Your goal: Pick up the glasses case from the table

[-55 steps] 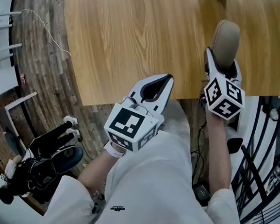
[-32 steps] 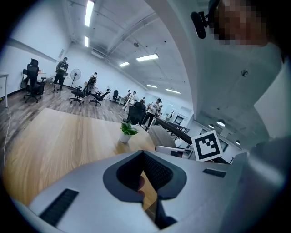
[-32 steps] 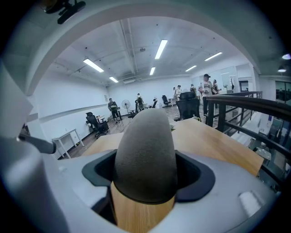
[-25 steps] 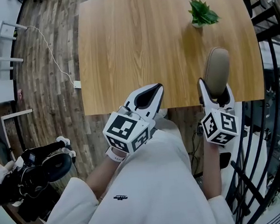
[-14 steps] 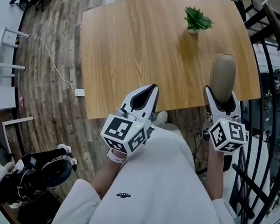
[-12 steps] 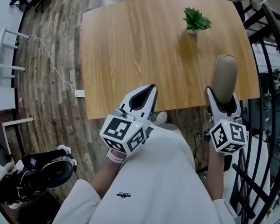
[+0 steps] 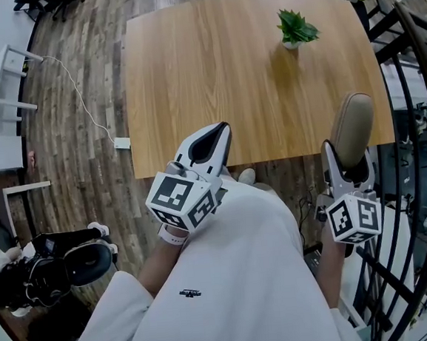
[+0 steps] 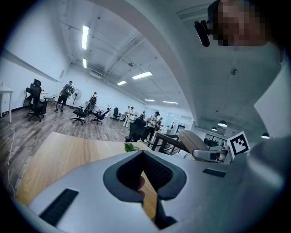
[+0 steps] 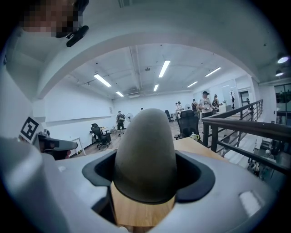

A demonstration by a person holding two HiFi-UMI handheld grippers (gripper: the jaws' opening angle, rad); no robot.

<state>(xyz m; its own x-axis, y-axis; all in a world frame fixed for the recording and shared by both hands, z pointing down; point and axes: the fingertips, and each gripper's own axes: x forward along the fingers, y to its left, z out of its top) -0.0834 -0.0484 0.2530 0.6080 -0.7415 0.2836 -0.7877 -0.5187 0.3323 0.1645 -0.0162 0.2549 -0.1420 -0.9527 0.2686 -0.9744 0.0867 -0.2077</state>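
Note:
A taupe, rounded glasses case (image 7: 351, 126) is lifted off the wooden table (image 7: 212, 69) and hangs over its near right corner. My right gripper (image 7: 346, 152) is shut on the case's near end. In the right gripper view the case (image 9: 145, 150) fills the space between the jaws of the right gripper (image 9: 145, 173), its tip pointing away. My left gripper (image 7: 220, 131) hovers at the table's near edge, shut, with nothing in it. In the left gripper view the left gripper (image 8: 143, 153) shows only a dark hollow between its jaws.
A small potted plant (image 7: 294, 27) stands at the table's far right. A black metal railing (image 7: 410, 112) runs along the right. A white power strip (image 7: 122, 143) with a cable lies on the floor at left. Black gear (image 7: 58, 265) sits at lower left. Distant people and office chairs (image 8: 82, 111) fill the room.
The right gripper, with the case in it, has drawn back and to the right, past the table's corner. The left gripper has pulled back slightly toward the body.

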